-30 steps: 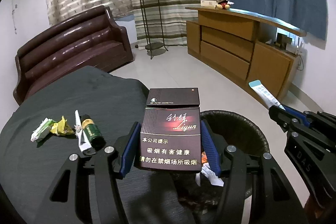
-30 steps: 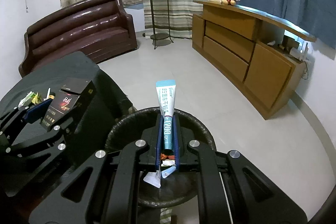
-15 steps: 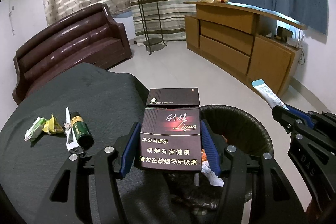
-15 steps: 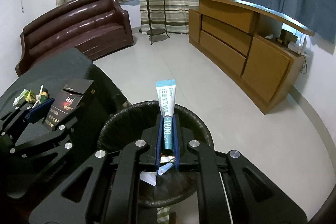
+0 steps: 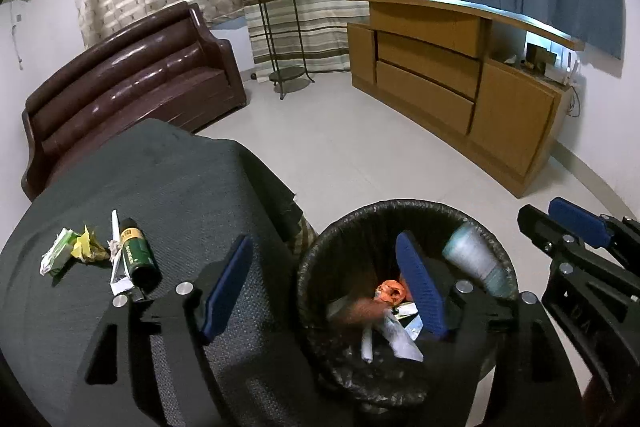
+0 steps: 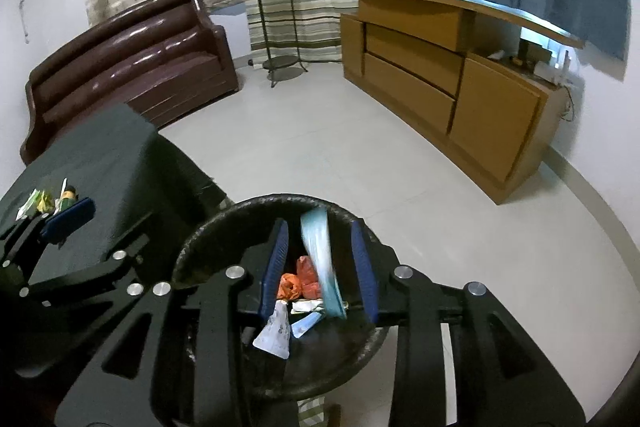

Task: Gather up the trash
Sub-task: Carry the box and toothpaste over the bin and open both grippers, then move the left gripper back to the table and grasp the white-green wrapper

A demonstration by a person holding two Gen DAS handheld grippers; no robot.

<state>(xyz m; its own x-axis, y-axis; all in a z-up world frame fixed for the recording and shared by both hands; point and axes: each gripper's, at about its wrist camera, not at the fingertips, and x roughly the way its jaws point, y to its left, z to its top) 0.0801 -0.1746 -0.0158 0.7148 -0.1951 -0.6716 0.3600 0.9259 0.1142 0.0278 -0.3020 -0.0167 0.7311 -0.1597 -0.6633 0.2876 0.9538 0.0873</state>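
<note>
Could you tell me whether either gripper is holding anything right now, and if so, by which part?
Nothing is held. Both the left gripper and the right gripper are open over the trash bin; the toothpaste tube sits blurred between the right jaws, ungripped.

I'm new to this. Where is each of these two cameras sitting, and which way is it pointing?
Left wrist view: sits on the left tongs, looking forward over the table edge and trash bin; the right tongs show at right.
Right wrist view: sits on the right tongs, looking down into the bin; the left tongs show at left.
Both share the bin, sofa and cabinet.
</note>
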